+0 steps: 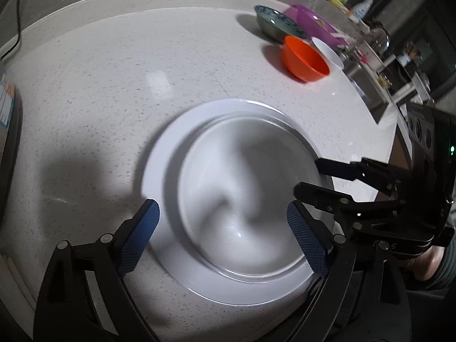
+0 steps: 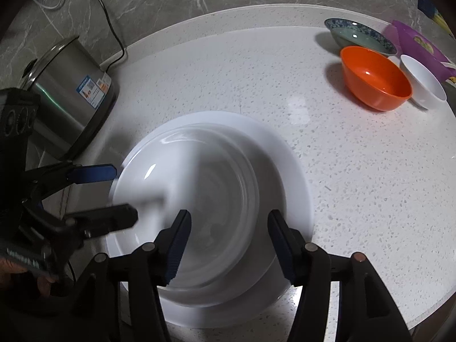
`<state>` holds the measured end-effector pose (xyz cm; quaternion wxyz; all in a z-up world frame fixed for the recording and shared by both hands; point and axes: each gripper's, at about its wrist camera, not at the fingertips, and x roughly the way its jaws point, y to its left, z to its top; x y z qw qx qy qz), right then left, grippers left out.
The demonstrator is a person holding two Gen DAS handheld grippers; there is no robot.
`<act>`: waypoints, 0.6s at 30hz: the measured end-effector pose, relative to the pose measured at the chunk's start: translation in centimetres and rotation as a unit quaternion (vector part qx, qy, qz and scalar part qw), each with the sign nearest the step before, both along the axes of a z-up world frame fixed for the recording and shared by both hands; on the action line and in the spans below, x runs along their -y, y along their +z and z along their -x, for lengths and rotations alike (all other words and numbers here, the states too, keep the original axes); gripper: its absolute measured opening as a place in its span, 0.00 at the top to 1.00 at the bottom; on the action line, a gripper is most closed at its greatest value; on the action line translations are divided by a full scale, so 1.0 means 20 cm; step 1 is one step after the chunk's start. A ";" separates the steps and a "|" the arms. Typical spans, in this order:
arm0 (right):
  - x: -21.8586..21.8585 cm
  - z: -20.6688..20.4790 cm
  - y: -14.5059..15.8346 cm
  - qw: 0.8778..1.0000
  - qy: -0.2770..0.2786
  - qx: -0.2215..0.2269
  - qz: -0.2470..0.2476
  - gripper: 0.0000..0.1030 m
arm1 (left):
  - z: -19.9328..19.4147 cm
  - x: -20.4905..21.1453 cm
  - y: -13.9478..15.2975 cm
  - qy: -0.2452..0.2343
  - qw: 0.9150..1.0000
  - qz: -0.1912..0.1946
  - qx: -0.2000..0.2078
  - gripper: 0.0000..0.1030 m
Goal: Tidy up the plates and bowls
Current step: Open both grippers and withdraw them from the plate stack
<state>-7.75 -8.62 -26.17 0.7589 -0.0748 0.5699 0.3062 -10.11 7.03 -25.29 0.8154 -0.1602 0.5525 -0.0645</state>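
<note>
A white deep plate (image 1: 242, 188) sits stacked on a larger white plate (image 1: 162, 154) on the speckled counter; both also show in the right wrist view (image 2: 199, 188) (image 2: 293, 176). My left gripper (image 1: 222, 236) is open and empty just above the stack's near edge. My right gripper (image 2: 228, 245) is open and empty over the stack, and it shows at the plate's right side in the left wrist view (image 1: 307, 176). An orange bowl (image 2: 373, 77), a small white bowl (image 2: 424, 82) and a blue patterned bowl (image 2: 359, 35) stand at the far right.
A steel pot (image 2: 71, 91) with a lid and power cord stands left of the plates. A purple tray (image 1: 310, 22) lies behind the bowls. A sink (image 1: 367, 85) and bottles (image 1: 362, 5) are at the far right. The counter edge (image 2: 427, 310) curves near right.
</note>
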 end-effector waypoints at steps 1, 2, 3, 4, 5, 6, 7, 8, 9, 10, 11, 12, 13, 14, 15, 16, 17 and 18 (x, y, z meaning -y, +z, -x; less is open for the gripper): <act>0.01 -0.01 0.01 1.000 -0.003 0.000 -0.004 0.42 | 0.00 -0.02 0.01 0.006 1.000 0.007 0.005 0.11; 0.02 -0.01 0.02 1.000 -0.006 0.001 -0.008 0.42 | 0.00 -0.03 0.02 0.011 1.000 0.010 0.009 0.11; 0.03 -0.02 0.03 1.000 -0.010 0.002 -0.014 0.40 | 0.00 -0.05 0.04 0.020 1.000 0.018 0.014 0.11; 0.04 -0.02 0.04 1.000 -0.015 0.005 -0.017 0.34 | 0.00 -0.06 0.05 0.027 0.999 0.025 0.019 0.11; 0.07 -0.03 0.06 0.999 -0.025 0.012 -0.025 0.32 | 0.00 -0.09 0.07 0.037 0.998 0.038 0.027 0.11; 0.10 -0.04 0.08 0.999 -0.033 0.014 -0.036 0.31 | 0.00 -0.11 0.08 0.045 0.997 0.045 0.033 0.11; 0.14 -0.05 0.10 0.998 -0.044 0.013 -0.053 0.31 | -0.01 -0.13 0.10 0.059 0.996 0.054 0.040 0.04; 0.18 -0.06 0.11 0.996 -0.056 0.012 -0.066 0.30 | -0.02 -0.15 0.11 0.069 0.995 0.058 0.043 0.00; 0.23 -0.08 0.13 0.994 -0.073 0.010 -0.077 0.25 | -0.03 -0.17 0.11 0.076 0.994 0.061 0.045 0.00; 0.27 -0.10 0.14 0.993 -0.085 0.007 -0.083 0.23 | -0.06 -0.19 0.11 0.085 0.993 0.065 0.041 0.00; 0.32 -0.12 0.15 0.991 -0.101 0.005 -0.092 0.23 | -0.09 -0.21 0.11 0.095 0.993 0.065 0.034 0.00; 0.39 -0.16 0.16 0.988 -0.119 0.001 -0.102 0.23 | -0.11 -0.21 0.11 0.101 0.992 0.065 0.030 0.00; 0.44 -0.18 0.17 0.986 -0.131 -0.003 -0.107 0.23 | -0.14 -0.22 0.11 0.108 0.992 0.066 0.029 0.00; 0.49 -0.22 0.17 0.983 -0.145 -0.007 -0.116 0.23 | -0.17 -0.22 0.12 0.110 0.991 0.066 0.029 0.00; 0.57 -0.26 0.18 0.978 -0.163 -0.013 -0.128 0.22 | -0.20 -0.22 0.13 0.115 0.991 0.061 0.027 0.00; 0.64 -0.31 0.18 0.973 -0.181 -0.021 -0.142 0.21 | -0.21 -0.23 0.13 0.120 0.991 0.058 0.020 0.00; 0.71 -0.36 0.18 0.967 -0.198 -0.029 -0.156 0.21 | -0.22 -0.23 0.13 0.122 0.991 0.060 0.014 0.00; 0.79 -0.41 0.18 0.961 -0.215 -0.036 -0.167 0.21 | -0.26 -0.22 0.12 0.126 0.989 0.070 0.000 0.00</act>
